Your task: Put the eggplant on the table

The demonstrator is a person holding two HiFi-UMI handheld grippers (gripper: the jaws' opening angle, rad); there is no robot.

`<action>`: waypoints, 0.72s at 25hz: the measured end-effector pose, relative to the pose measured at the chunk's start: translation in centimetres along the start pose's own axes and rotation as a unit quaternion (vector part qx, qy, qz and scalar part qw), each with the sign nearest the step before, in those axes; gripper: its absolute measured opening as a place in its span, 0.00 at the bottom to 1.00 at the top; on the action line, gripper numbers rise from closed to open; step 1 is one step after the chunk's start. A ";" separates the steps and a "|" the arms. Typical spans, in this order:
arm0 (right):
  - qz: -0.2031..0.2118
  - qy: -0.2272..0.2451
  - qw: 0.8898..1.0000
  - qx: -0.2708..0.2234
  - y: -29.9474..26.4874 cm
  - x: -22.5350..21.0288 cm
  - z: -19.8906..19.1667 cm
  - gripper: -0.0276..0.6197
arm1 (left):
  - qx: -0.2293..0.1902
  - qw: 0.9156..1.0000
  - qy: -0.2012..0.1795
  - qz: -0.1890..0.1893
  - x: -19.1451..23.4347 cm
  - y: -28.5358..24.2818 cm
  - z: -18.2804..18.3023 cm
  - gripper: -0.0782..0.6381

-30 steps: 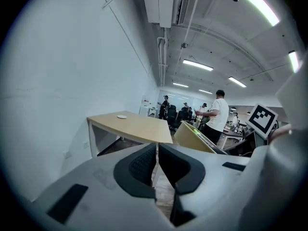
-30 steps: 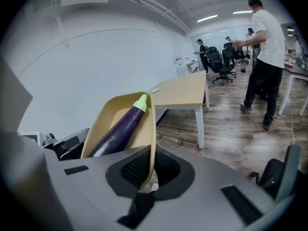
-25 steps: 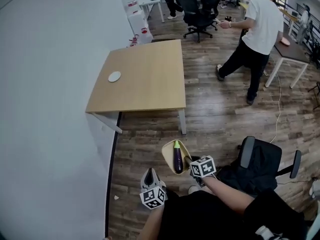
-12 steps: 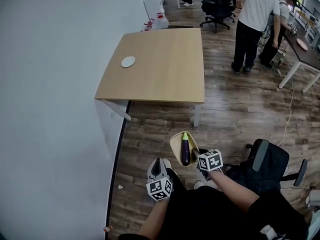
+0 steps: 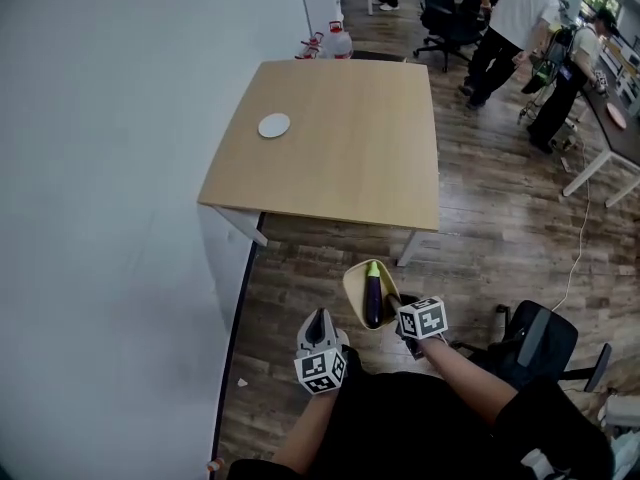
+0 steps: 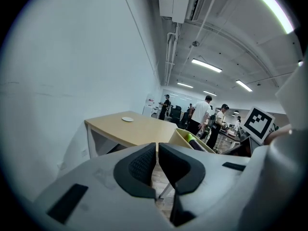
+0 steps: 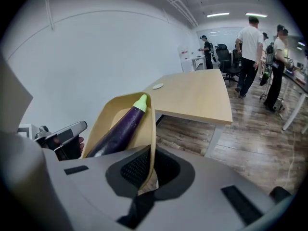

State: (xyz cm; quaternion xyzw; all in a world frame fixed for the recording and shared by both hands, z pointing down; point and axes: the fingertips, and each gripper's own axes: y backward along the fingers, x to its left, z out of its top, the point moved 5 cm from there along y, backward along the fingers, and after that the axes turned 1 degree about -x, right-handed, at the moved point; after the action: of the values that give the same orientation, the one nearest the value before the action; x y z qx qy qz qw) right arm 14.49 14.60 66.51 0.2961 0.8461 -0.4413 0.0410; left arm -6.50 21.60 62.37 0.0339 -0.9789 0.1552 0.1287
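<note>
Carry step, I reckon: my right gripper [image 7: 150, 170] clamps the rim of the beige dish [image 5: 349, 293] cradling the eggplant [image 5: 373, 298], my left gripper [image 6: 157, 160] is closed on nothing, and the table [image 5: 340, 138] lies ahead, so next comes reaching it and setting down.

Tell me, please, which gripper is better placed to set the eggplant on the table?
Right, probably. The right gripper is clamped on the rim of the beige tray that carries the eggplant, facing the table. The left gripper is shut on nothing, beside the tray.
</note>
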 end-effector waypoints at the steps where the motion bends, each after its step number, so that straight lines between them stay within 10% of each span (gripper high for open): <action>1: -0.002 0.001 1.000 0.000 -0.8 0.5 1.0 0.14 | 0.000 1.000 0.000 -0.003 0.9 -0.8 0.7 0.14; 18: -0.032 -0.032 0.999 -0.010 -11.6 5.8 11.4 0.14 | -0.001 0.999 -0.009 -0.054 13.5 -9.2 7.0 0.14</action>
State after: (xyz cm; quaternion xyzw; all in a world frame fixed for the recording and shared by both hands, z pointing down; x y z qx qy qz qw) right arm 1.36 3.48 66.09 0.2539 0.8577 -0.4435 0.0569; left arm -20.22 10.34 62.17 0.0875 -0.9770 0.1466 0.1280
